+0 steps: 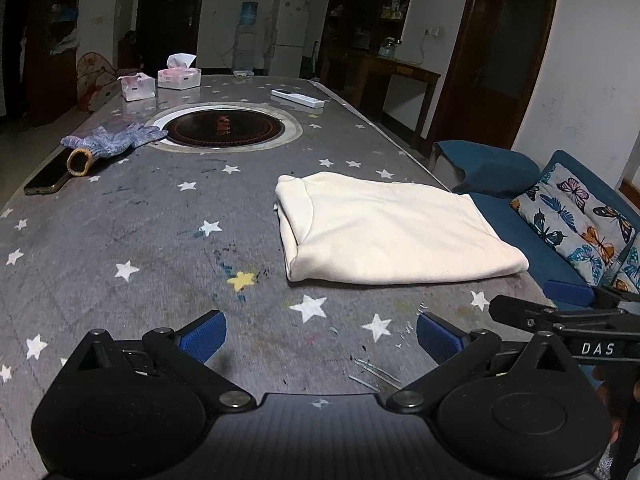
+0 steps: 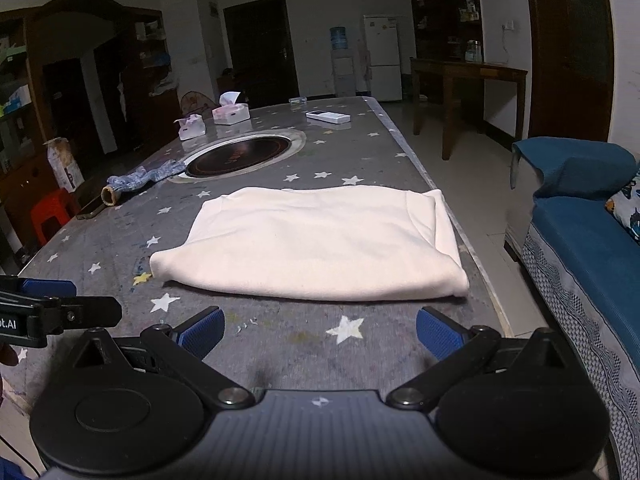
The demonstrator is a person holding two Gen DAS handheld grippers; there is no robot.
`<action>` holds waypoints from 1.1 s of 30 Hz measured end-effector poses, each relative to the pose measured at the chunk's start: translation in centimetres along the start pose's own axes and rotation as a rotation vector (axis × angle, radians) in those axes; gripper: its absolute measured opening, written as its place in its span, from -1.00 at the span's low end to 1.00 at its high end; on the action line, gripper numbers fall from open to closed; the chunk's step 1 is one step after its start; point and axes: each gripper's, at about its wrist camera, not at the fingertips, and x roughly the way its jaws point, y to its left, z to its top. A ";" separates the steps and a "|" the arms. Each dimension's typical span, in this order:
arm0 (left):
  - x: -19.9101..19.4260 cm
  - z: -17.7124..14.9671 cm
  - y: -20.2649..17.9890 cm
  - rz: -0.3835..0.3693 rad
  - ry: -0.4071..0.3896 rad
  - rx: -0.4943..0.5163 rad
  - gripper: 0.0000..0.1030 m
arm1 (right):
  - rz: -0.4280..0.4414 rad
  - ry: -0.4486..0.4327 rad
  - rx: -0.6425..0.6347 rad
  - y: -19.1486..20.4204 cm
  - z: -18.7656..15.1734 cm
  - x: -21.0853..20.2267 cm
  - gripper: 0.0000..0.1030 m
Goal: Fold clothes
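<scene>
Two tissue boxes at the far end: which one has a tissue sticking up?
The larger pink tissue box, nearer the table's far edge; a tissue stands tall from its top. The smaller box beside it shows only a low crumple.

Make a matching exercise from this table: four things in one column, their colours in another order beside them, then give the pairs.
Things:
1. folded garment
2. work glove
3. remote control
4. cooktop disc

Colours:
A. white
B. black with red lettering
C. cream
D. blue-grey with a yellow cuff

Pairs: 1-C, 2-D, 3-A, 4-B
</scene>
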 end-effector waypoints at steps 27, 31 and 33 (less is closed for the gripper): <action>-1.3 -1.7 -1.7 0.046 0.014 0.059 1.00 | -0.007 -0.014 0.036 0.3 -1.5 -1.6 1.00; -1.5 -1.8 -1.7 0.049 0.012 0.059 1.00 | -0.007 -0.014 0.031 0.5 -1.5 -1.8 1.00; -1.5 -1.8 -1.7 0.049 0.012 0.060 1.00 | -0.006 -0.015 0.029 0.6 -1.6 -1.9 1.00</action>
